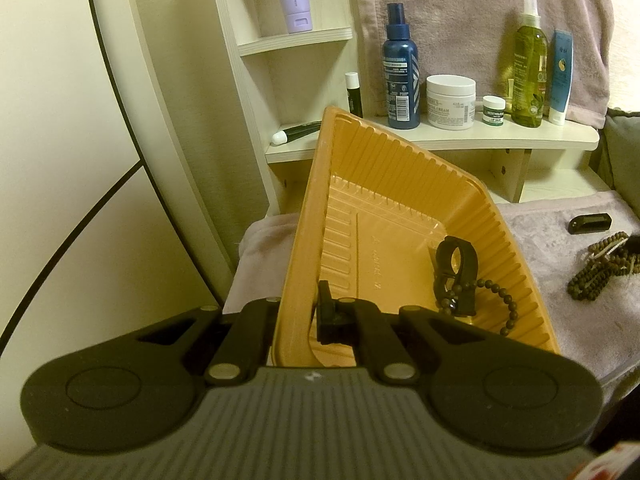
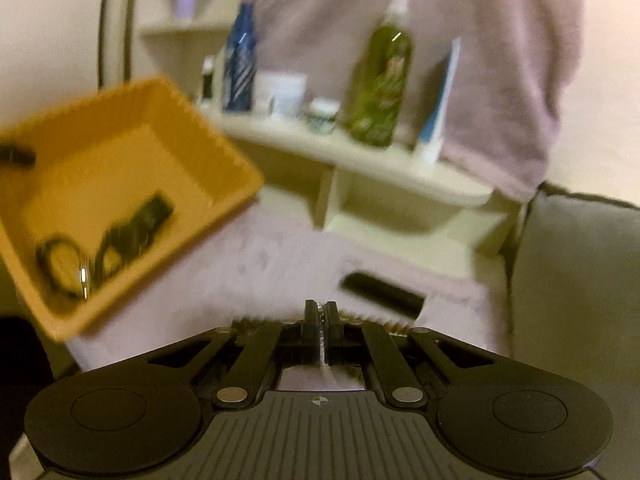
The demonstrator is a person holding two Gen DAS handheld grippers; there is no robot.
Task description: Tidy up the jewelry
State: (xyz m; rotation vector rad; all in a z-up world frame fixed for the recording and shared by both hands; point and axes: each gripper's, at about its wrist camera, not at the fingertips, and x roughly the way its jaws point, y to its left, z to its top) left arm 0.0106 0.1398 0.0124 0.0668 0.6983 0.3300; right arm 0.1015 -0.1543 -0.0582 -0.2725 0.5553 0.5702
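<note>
Between left jaws, orange tray [image 1: 400, 184] rim.

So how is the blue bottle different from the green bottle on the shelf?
The blue bottle is dark and you can't see inside, while the green bottle is see-through with yellow-green liquid. The blue bottle has a dark blue top; the green bottle has a clear spray top. The blue bottle looks shorter and the green bottle taller. Both stand upright on the same shelf.
</note>
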